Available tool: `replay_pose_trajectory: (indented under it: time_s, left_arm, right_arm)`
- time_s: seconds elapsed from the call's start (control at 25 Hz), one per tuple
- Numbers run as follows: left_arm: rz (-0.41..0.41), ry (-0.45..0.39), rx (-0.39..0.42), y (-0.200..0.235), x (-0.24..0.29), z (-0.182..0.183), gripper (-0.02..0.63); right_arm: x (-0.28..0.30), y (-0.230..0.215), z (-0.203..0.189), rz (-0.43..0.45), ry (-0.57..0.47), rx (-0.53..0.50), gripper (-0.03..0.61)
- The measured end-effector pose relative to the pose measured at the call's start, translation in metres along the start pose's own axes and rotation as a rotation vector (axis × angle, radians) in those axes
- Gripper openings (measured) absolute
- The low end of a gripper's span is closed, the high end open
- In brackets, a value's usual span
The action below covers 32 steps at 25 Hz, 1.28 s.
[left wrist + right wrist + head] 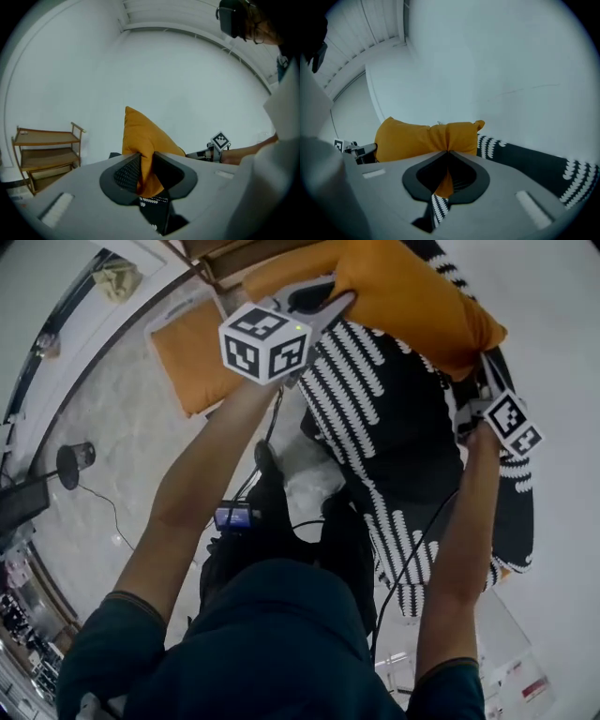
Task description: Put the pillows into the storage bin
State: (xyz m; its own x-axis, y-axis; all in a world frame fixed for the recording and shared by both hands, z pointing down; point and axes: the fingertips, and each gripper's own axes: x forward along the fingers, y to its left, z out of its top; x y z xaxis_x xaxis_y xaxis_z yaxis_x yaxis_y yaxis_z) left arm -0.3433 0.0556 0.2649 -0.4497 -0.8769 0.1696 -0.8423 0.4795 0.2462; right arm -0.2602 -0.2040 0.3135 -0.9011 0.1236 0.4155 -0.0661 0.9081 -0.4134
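The left gripper [146, 161] grips a corner of the orange pillow [412, 296]; the right gripper [447, 157] is pinched tight on its edge.

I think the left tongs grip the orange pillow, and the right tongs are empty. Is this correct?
Not fully. The left tongs do grip the orange pillow, but the right tongs are not empty: the right gripper view shows them shut on that same orange pillow.

Soft, even daylight; strong fisheye bending; dark, vignetted corners.
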Motion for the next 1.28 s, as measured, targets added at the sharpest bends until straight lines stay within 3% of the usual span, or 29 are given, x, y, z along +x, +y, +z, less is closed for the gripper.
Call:
replay_pose_trajectory:
  time_s: [0.36, 0.64, 0.96, 1.28]
  left_arm:
    - [0.278, -0.141, -0.197, 0.173, -0.170, -0.006, 0.081]
    - [0.500, -0.254, -0.423, 0.270, -0.298, -0.074, 0.078]
    - [0.695, -0.374, -0.677, 0.324, -0.416, -0.169, 0.074]
    - [0.824, -0.471, -0.951, 0.340, -0.472, -0.270, 0.074]
  right_arm:
    - [0.160, 0.213, 0.001, 0.191, 0.152, -0.270, 0.015]
    - [0.268, 0.357, -0.049, 0.322, 0.292, -0.500, 0.011]
    - [0.361, 0.510, -0.143, 0.468, 0.467, -0.794, 0.011]
    - [0.429, 0.622, -0.249, 0.575, 0.593, -1.060, 0.011]
